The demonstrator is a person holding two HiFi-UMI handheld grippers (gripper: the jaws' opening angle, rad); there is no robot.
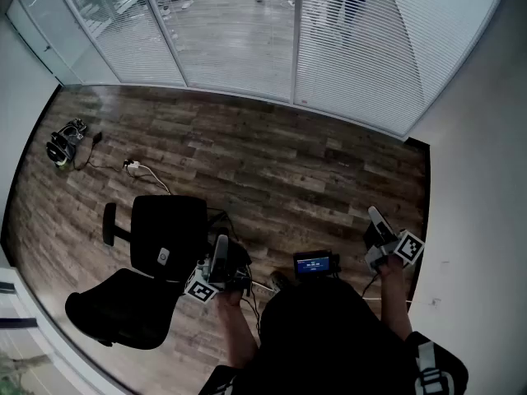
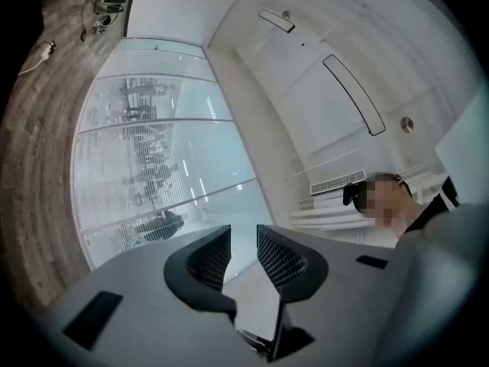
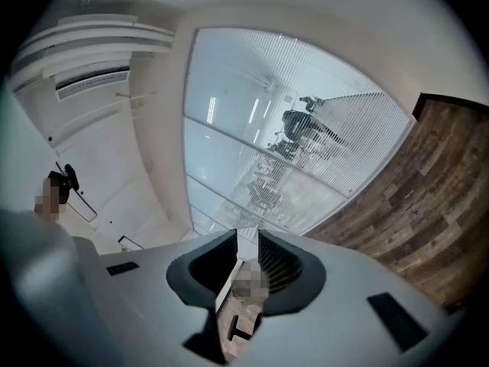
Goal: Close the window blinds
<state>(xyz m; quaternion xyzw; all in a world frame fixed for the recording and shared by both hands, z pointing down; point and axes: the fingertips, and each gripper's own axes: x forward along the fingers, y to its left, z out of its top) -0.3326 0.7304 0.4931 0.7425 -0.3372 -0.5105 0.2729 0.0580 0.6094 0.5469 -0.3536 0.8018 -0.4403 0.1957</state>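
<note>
Small room, dark wood-plank floor (image 1: 288, 163), white walls. Person stands near the back of it, seen from above, a gripper in each hand.

Window blinds (image 1: 346, 48): white horizontal slats hanging over the glass panels along the far wall, reaching down to floor level. Slats on the middle panels let the view through, and shapes and legs of people show on the other side. Rightmost panel reads more solid white. The blinds are well apart from both grippers, with a wide stretch of bare floor between.

Left gripper (image 1: 221, 249): held low in front of the body, just beside the black office chair (image 1: 156, 262). Its own view tilts up toward the ceiling, with the glass wall to the left. Jaws drawn together to a narrow slit, nothing in the slit.

Right gripper (image 1: 376, 220): held out to the person's right, close to the side wall and pointing toward the blinds. Its jaws are likewise brought close together and pinch nothing; past them only glass, slats and floor.

Other items: a small lit screen (image 1: 313, 263) at the person's chest. On the floor by the left wall sits a small dark device (image 1: 64, 142), with a white plug and cable (image 1: 136, 167) lying near it
</note>
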